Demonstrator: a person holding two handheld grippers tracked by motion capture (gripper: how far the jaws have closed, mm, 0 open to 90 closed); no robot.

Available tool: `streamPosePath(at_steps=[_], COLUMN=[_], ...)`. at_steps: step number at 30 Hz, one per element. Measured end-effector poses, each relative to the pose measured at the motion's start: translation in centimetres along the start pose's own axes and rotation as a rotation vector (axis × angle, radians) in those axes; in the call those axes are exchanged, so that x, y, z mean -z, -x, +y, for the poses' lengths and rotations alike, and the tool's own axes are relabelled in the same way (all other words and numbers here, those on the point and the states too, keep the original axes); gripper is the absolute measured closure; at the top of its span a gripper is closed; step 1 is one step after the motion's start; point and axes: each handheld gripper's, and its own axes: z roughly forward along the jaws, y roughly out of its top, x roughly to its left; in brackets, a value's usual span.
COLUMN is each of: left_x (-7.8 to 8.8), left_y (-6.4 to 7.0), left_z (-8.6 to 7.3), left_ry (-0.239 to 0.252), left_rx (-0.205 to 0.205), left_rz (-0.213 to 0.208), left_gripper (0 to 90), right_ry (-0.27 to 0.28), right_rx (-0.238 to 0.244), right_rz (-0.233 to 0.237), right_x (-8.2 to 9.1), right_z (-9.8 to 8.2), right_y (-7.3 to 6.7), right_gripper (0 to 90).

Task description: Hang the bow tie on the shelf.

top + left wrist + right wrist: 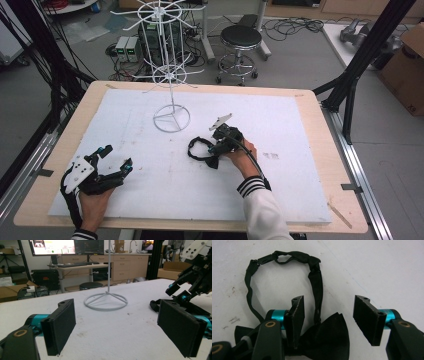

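A black bow tie (212,161) lies on the white board (150,190) near the middle, its strap (196,149) curled in a loop to the left. My right gripper (214,154) hovers just over it, open. In the right gripper view the bow (329,336) sits between and below the open gripper (329,307), while the strap (315,282) runs away from it in a ring. My left gripper (118,156) rests at the board's front left, open and holding nothing (116,315). A white wire display rack (171,75) stands at the back centre.
The rack's ring base (106,301) lies ahead of the left gripper, with the right gripper (190,287) to its right. The wooden table (310,100) frames the board. Behind it are a stool (240,37), floor cables, a black frame post (360,55) and a cardboard box (407,65).
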Motion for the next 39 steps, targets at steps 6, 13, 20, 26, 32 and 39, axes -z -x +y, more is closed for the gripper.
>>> streamPosePath(at_steps=[6,13,20,26,32,39], left_x=[0.02,0.02,0.02,0.02,0.04,0.04], left_y=[0.01,0.0,-0.02,-0.02,-0.04,-0.05], left_z=[-0.01,-0.01,0.0,-0.01,-0.01,-0.01], left_ry=[0.002,0.003,0.001,0.002,0.001,0.004], left_rx=[0.002,0.003,0.004,0.004,0.004,0.004], left_rz=[0.0,-0.001,-0.002,-0.002,-0.002,-0.001], left_gripper=[15.4,15.4,15.5,15.4,15.5,15.5], right_ry=[-0.015,-0.023,-0.029,-0.034,-0.04,-0.033], right_rx=[0.018,0.064,0.074,0.1,0.112,0.092], right_rz=[0.002,-0.001,0.013,0.022,0.04,0.033], right_x=[-0.21,-0.58,-0.65,-0.69,-0.69,-0.6], right_z=[0.09,0.22,0.31,0.42,0.53,0.57], right_y=[-0.28,-0.5,-0.48,-0.56,-0.74,-0.78], right_gripper=[51.9,61.8,68.2,73.5,82.5,83.2])
